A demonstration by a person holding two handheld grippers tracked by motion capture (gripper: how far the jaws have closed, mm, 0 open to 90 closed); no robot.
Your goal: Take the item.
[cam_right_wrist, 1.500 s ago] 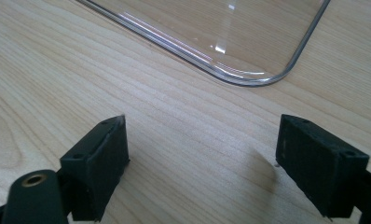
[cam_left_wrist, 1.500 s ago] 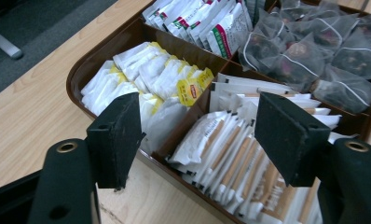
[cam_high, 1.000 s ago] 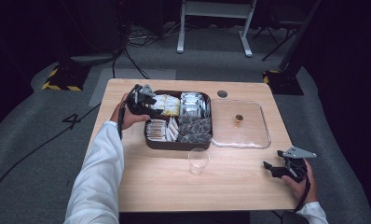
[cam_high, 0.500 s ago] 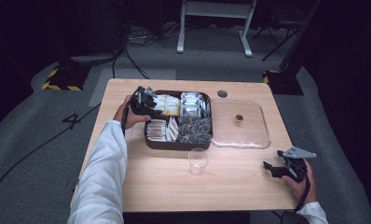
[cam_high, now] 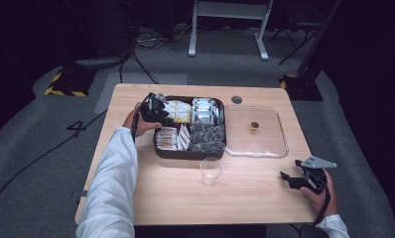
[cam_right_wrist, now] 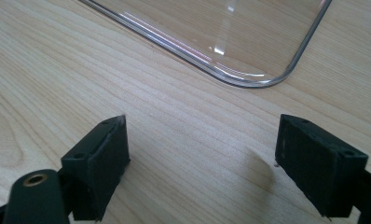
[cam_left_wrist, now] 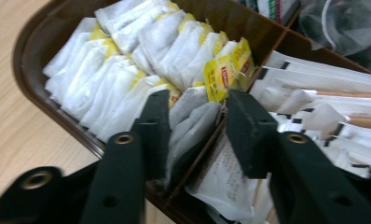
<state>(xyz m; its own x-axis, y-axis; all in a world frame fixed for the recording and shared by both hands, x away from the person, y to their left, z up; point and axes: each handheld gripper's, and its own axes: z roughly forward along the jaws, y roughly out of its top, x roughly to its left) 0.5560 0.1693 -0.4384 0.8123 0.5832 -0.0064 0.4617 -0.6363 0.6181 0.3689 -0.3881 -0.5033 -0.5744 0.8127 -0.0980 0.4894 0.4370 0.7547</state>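
Tea bags (cam_left_wrist: 127, 60), white with yellow tags, fill the far-left compartment of a dark brown tray (cam_high: 189, 154) that sits near the middle of the wooden table (cam_high: 245, 198); they are packed too tightly to count. The tray has several compartments: white sachets (cam_high: 166, 138) lie in the near-left one, grey packets (cam_high: 204, 110) in the far-right one, and dark mesh pouches (cam_high: 208, 136) in the near-right one.

One left gripper (cam_left_wrist: 193, 126) hangs over the tray's far-left corner. Its two jaws are spread and straddle the divider between the tea bags and the sachets, with one grey-white tea bag (cam_left_wrist: 193, 119) standing loose in the gap between them; neither jaw is pressing it. One yellow tag (cam_left_wrist: 228, 70) stands up just beyond the jaws.

Touching the tray's right side lies one clear lid (cam_high: 257, 131) flat on the table, with one small brown knob (cam_high: 254, 125) at its middle. One clear cup (cam_high: 211, 171) stands upright just in front of the tray.

One right gripper (cam_right_wrist: 200, 163) rests well to the right of the tray, near the table's front edge, beyond the lid's near corner (cam_right_wrist: 263, 79). Its jaws are spread wide with nothing but bare wood between them.
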